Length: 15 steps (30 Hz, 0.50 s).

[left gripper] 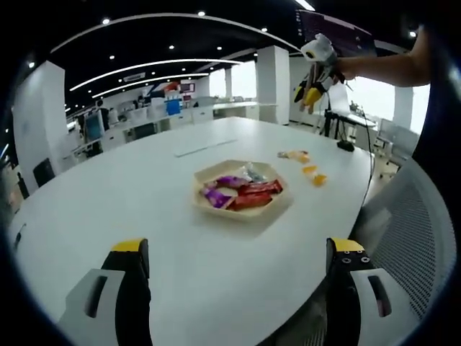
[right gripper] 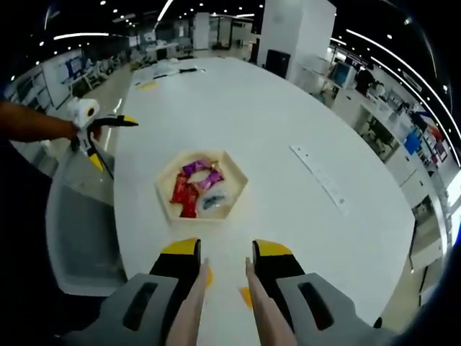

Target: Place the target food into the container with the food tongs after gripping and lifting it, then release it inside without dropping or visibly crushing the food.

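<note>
A pale hexagonal tray (left gripper: pixel 277 205) (right gripper: pixel 164 193) sits mid-table, holding several wrapped snack packets (left gripper: pixel 245 193) (right gripper: pixel 196 186), purple, red and silvery. Small orange food pieces (left gripper: pixel 315 175) (right gripper: pixel 246 295) lie on the white table beyond the tray's side. My right gripper (right gripper: pixel 226 249) is shut on beige food tongs (right gripper: pixel 253 299); the tong arms stand slightly apart, over the orange pieces, with nothing between them. In the left gripper view it hangs high above the table's far edge (left gripper: pixel 310 90), held by a person's arm. My left gripper (left gripper: pixel 238 249) (right gripper: pixel 112 140) is open and holds nothing, short of the tray.
The large white oval table (left gripper: pixel 144 180) (right gripper: pixel 288 115) has a long flat strip (left gripper: pixel 205 148) (right gripper: pixel 320 175) lying on it. A grey mesh chair (left gripper: pixel 410 231) (right gripper: pixel 79 231) stands at the table's edge by the tray. Office desks and pillars fill the background.
</note>
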Tool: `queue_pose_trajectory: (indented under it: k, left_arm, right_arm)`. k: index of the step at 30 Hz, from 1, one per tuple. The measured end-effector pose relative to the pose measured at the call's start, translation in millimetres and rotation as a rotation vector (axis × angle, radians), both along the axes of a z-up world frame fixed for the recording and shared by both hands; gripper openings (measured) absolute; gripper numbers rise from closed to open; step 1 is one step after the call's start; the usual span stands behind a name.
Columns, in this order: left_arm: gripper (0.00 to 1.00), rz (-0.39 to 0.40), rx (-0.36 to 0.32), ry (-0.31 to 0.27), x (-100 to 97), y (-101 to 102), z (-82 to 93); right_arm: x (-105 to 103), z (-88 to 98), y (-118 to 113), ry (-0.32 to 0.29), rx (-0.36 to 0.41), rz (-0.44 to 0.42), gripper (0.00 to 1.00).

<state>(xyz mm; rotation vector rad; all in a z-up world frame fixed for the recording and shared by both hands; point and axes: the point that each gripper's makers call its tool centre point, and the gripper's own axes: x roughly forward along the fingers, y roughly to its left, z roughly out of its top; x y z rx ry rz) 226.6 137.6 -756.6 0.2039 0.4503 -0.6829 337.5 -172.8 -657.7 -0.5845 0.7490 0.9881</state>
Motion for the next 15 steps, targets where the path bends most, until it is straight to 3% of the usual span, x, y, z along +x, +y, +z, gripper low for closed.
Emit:
queue_pose_trajectory:
  k: [9, 15]
  left_arm:
    - [1.00, -0.023, 0.018, -0.006, -4.3, -6, -1.6]
    - [1.00, -0.031, 0.028, 0.001, -5.2, -7, -5.0]
  right_arm:
    - [-5, -4.0, -1, 0.005, 0.002, 0.004, 0.28]
    - [-11, -22.4, -1, 0.009, 0.007, 0.006, 0.28]
